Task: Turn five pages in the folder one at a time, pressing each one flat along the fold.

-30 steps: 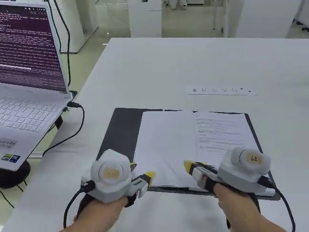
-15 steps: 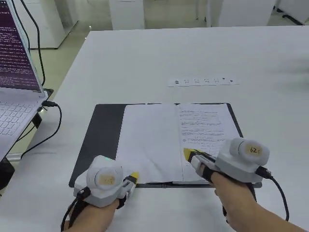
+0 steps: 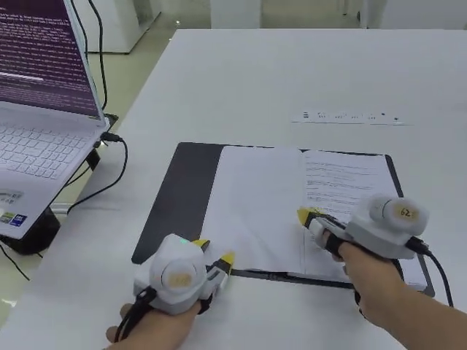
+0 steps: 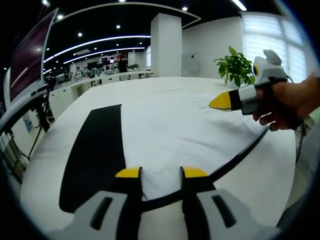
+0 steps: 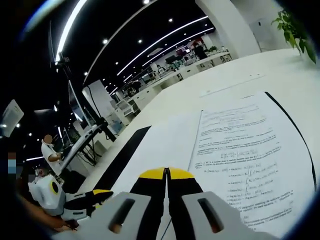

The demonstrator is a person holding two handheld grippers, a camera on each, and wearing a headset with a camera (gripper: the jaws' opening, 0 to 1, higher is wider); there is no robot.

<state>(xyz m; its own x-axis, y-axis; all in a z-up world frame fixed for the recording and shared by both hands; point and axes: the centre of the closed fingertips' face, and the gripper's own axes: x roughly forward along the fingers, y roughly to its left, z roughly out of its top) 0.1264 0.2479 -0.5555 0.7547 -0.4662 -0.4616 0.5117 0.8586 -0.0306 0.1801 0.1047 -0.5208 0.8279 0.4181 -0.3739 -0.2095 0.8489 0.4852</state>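
White and broad, the workbench (image 3: 277,80) runs off toward an open-plan office with ceiling light strips, a square white pillar (image 4: 165,45) and a leafy green potted plant (image 4: 236,70). On the bench's left edge stands an open silver laptop (image 3: 40,146). Its screen shows lines of pale text on purple, too small to read, and small stickers by the keyboard are also unreadable. A black cable (image 3: 109,186) loops from the laptop's side across the bench. Farther back lies a flat white power strip (image 3: 352,117); its markings are too faint to make out.

The open black folder (image 3: 181,197) lies flat near the bench's front edge. A blank white page (image 3: 255,200) covers its left half, apart from a bare black strip of cover. A printed white page (image 3: 346,179) covers the right half, its print too fine to read.

The left gripper (image 3: 215,251), white-bodied with yellow tips, sits at the folder's near edge, its jaws a narrow gap apart and gripping nothing. The right gripper (image 3: 306,216) points its yellow tips at the fold between the two pages, with the jaws pressed together and nothing between them. Whether the tips touch the paper cannot be told. Its round cap bears the number "62" (image 3: 404,213).
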